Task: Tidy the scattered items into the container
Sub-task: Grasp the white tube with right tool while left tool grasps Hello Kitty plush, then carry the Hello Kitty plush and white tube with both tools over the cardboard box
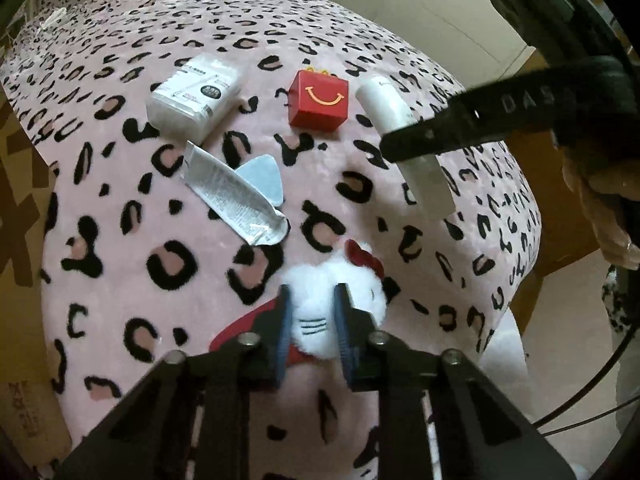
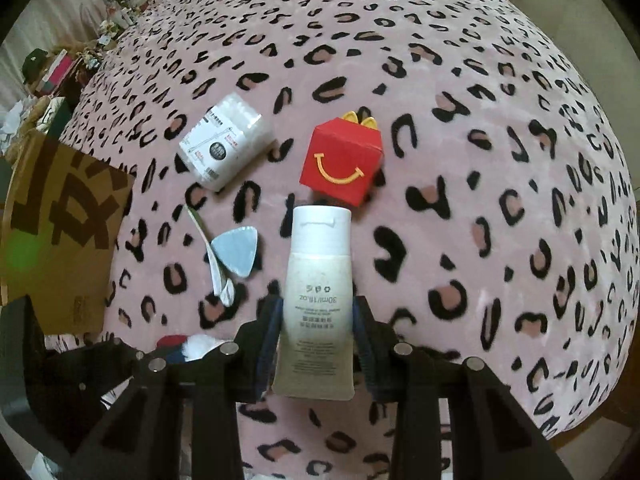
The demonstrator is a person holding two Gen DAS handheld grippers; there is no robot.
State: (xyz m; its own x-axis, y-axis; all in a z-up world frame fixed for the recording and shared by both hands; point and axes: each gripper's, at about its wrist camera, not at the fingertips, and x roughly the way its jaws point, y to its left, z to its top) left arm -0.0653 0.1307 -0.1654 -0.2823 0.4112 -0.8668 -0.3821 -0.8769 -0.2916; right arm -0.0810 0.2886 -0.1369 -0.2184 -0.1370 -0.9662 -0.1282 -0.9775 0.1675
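On the pink leopard-print blanket, my left gripper is shut on a white plush cat with a red bow. My right gripper is shut on a white cosmetic tube, held above the blanket; the tube also shows in the left wrist view. A red smile box, a clear box of cotton swabs, a squeezed silver tube and a light blue triangular piece lie on the blanket.
A brown cardboard box stands at the blanket's left edge, also at the left edge of the left wrist view. The blanket drops off at the right, with floor beyond. Cluttered shelves stand far left.
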